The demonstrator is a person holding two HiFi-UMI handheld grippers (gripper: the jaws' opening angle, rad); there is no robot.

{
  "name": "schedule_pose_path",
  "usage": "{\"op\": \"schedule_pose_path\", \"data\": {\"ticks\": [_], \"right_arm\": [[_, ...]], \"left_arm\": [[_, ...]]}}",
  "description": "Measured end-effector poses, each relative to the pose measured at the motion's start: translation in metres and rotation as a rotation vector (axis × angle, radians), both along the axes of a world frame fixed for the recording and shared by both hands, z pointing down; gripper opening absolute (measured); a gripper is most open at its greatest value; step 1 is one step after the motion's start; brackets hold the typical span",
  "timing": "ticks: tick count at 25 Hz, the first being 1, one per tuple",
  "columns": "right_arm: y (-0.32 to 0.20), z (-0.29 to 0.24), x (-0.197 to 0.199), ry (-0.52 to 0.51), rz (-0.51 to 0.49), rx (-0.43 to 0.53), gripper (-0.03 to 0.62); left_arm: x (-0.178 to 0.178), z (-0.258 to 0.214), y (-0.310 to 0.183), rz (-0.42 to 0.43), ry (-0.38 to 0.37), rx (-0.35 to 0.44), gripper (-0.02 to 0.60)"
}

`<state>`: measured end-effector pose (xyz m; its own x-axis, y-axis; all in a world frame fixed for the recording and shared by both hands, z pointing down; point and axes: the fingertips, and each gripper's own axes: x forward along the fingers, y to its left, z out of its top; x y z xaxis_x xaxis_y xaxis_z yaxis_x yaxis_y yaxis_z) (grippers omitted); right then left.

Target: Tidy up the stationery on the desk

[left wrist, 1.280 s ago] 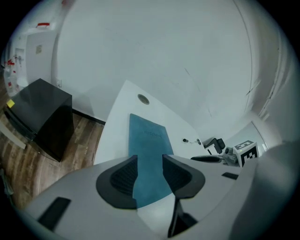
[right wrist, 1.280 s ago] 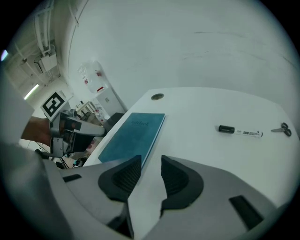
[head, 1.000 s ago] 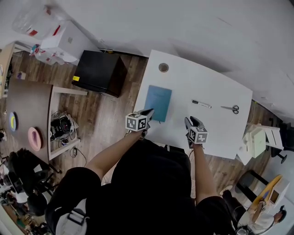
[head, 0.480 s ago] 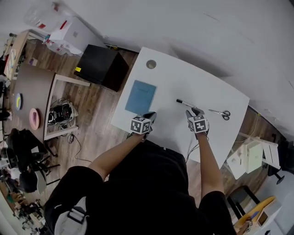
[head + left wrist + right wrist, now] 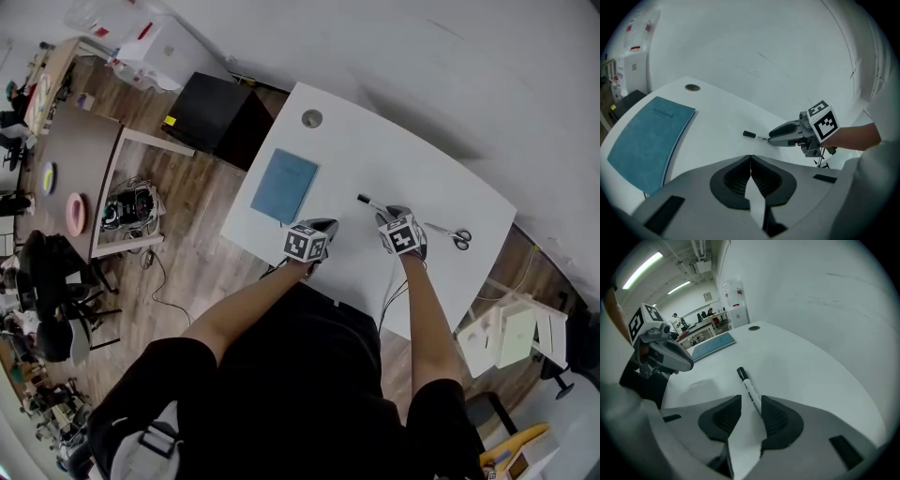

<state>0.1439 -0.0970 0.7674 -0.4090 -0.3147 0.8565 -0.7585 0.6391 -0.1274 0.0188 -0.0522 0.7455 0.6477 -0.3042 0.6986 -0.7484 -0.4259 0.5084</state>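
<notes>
**White desk, marker between the open right jaws**

White desk (image 5: 412, 169) bearing four things in the head view: a blue notebook (image 5: 284, 185) near its left edge, a black-capped marker (image 5: 368, 202) at mid-desk, scissors (image 5: 451, 234) toward the right end, and a round grommet (image 5: 312, 118) at the far left corner. A black box (image 5: 211, 127) stood on the wooden floor beside the desk. Only its outer faces showed, so its contents could not be told.

The left gripper (image 5: 325, 226) hovered over the near edge just right of the notebook. Its own view showed the two jaws pressed together with nothing between them. The right gripper (image 5: 394, 216) sat at the marker. Its own view showed the jaws apart, with the marker's white barrel running between them, close along the right-hand pad, and the capped end pointing away toward the grommet. The marker lay flat on the desk.

The scissors showed clearly only in the head view. The left gripper view alone showed the notebook's cover lettering, too small to read. The right gripper view alone showed ceiling lights and benches in the room beyond.
</notes>
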Motion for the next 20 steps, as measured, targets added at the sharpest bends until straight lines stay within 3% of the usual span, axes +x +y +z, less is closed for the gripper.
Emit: {"op": "schedule_pose_path", "data": {"ticks": [8, 11, 14, 18, 20], "right_arm": [[-0.011, 0.012, -0.012, 0.116, -0.174, 0.015, 0.143], [-0.005, 0.018, -0.015, 0.205, -0.292, 0.021, 0.133], [0.0, 0.019, -0.022, 0.249, -0.361, 0.026, 0.082], [0.007, 0.02, -0.022, 0.256, -0.326, -0.001, 0.081], [0.006, 0.012, -0.028, 0.21, -0.239, -0.003, 0.081]], "left_arm": [[-0.01, 0.004, 0.008, -0.056, -0.005, -0.035, 0.014], [-0.026, 0.001, 0.008, -0.022, -0.086, 0.034, 0.014], [-0.039, -0.007, 0.005, 0.024, -0.144, 0.111, 0.014], [-0.04, -0.022, 0.002, 0.146, -0.173, 0.238, 0.014], [-0.04, -0.033, -0.001, 0.164, -0.128, 0.272, 0.014]]}}
